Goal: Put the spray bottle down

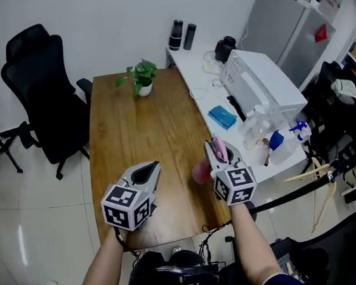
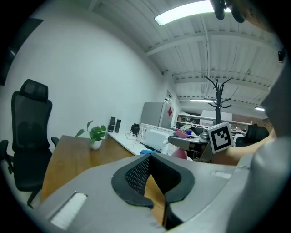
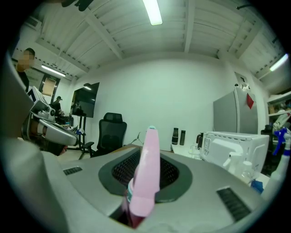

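My right gripper (image 1: 216, 147) is shut on a pink spray bottle (image 1: 201, 172); its pink head (image 3: 148, 173) sticks up between the fingers in the right gripper view. The bottle hangs over the right part of the wooden table (image 1: 132, 131), near the front edge. From the left gripper view the bottle (image 2: 181, 153) shows below the right gripper (image 2: 184, 142). My left gripper (image 1: 149, 168) hovers over the table's front left, beside the right one, with its tips together and nothing between them (image 2: 150, 157).
A small potted plant (image 1: 143, 79) stands at the table's far end. A black office chair (image 1: 44, 90) is at the left. A white side desk (image 1: 196, 79) at the right carries a white appliance (image 1: 261, 87), a blue cloth (image 1: 222, 117) and blue-topped spray bottles (image 1: 299, 130).
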Demonstrator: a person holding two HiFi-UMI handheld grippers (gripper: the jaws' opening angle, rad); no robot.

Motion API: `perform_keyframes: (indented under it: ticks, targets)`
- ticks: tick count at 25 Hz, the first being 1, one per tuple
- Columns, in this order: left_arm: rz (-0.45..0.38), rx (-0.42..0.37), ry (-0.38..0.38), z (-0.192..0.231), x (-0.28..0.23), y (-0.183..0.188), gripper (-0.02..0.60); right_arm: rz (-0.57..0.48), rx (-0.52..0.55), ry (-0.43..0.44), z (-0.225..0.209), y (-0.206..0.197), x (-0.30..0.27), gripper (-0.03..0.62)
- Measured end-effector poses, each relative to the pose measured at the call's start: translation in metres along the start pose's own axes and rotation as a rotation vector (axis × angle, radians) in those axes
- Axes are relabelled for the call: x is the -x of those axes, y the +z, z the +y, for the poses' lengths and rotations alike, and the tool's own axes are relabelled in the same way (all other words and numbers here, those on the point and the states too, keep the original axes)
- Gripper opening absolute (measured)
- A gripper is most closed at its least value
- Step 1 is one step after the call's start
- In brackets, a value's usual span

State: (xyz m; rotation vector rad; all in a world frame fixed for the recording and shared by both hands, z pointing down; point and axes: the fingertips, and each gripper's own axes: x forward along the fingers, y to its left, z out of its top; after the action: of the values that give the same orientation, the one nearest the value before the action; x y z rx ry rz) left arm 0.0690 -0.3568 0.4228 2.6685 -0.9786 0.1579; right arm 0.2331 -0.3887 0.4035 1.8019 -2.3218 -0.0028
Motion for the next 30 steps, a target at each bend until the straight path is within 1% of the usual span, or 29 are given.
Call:
perform_keyframes:
  ticks: [4,12,17,23,30]
  targets:
    - [-0.002,0.011,0.023,0.006,-0.019,-0.002,0.011,-0.006,0.019,-0.004,-0.014,-0.011,-0.018,0.098]
    - [0.008,0.028,0.082,0.009,-0.047,-0.010,0.011,-0.001,0.019,0.041,-0.031,-0.041,-0.055,0.098]
    - [0.030,0.028,0.099,0.010,-0.060,-0.019,0.011,-0.021,0.035,0.070,-0.034,-0.051,-0.077,0.098]
    - [0.061,0.035,0.112,0.011,-0.068,-0.030,0.011,-0.027,0.033,0.092,-0.030,-0.076,-0.099,0.098]
    - [0.070,0.048,0.131,0.015,-0.068,-0.038,0.011,-0.006,0.057,0.113,-0.022,-0.095,-0.113,0.098]
